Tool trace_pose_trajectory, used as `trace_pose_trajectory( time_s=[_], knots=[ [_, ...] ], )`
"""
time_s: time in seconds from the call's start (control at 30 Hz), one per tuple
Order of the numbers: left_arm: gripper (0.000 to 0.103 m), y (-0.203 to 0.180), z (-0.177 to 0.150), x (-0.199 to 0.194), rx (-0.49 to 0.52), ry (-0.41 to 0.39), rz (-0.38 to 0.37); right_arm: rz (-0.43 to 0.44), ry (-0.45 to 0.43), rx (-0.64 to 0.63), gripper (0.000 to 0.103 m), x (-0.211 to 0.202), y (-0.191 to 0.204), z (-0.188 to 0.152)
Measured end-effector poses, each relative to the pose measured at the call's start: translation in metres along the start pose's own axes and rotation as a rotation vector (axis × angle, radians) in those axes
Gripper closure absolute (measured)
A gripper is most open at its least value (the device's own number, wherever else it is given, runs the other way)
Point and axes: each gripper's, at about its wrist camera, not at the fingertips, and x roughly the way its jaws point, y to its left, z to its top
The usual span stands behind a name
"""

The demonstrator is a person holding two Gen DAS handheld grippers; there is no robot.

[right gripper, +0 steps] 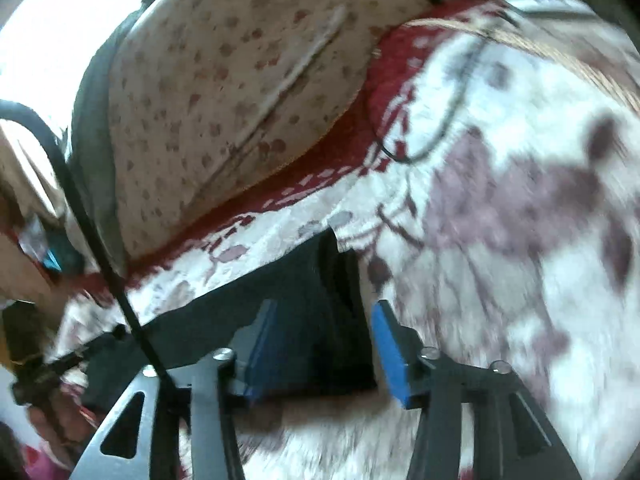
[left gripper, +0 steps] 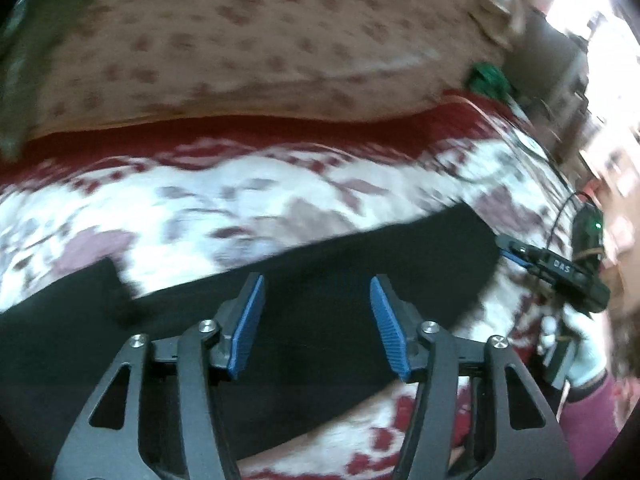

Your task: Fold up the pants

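Observation:
Black pants [left gripper: 312, 264] lie flat on a red and white patterned blanket [left gripper: 248, 184]. In the left wrist view my left gripper [left gripper: 317, 292] is open just above the pants, its blue pads [left gripper: 252, 320] apart and empty. The right gripper [left gripper: 516, 254] shows at the pants' right end, held in a white-gloved hand. In the right wrist view my right gripper [right gripper: 324, 320] is open over the end of the pants [right gripper: 304, 300], with nothing between its blue pads [right gripper: 390, 348]. Both views are motion-blurred.
A beige flowered cushion or pillow [left gripper: 248, 40] lies behind the blanket, also in the right wrist view [right gripper: 240, 92]. A green item [left gripper: 488, 78] sits at its far end. A black cable [right gripper: 92, 216] crosses the right wrist view. Furniture and a bright window [left gripper: 592, 20] are at right.

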Motion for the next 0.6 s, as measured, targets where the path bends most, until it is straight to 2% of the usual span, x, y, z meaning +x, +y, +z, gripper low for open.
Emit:
trace_pose_trajectory(
  time_s=[0.1, 0.27, 0.4, 0.47, 0.6],
  knots=[
    [0.047, -0.021, 0.01, 0.019, 0.074, 0.042, -0.06, 0.026, 0.025, 0.046, 0.055, -0.005, -0.004, -0.011],
    [0.047, -0.052, 0.028, 0.05, 0.176, 0.087, -0.099, 0.033, 0.067, 0.03, 0.05, -0.003, 0.001, -0.021],
    [0.047, -0.069, 0.045, 0.073, 0.229, 0.11, -0.146, 0.052, 0.079, 0.05, 0.05, 0.005, -0.003, -0.019],
    [0.047, -0.075, 0.053, 0.082, 0.242, 0.121, -0.169, 0.079, 0.07, 0.066, 0.044, 0.006, -0.003, -0.018],
    [0.047, -0.086, 0.069, 0.107, 0.267, 0.159, -0.203, 0.122, 0.064, 0.092, 0.042, 0.008, -0.006, -0.021]
  ],
)
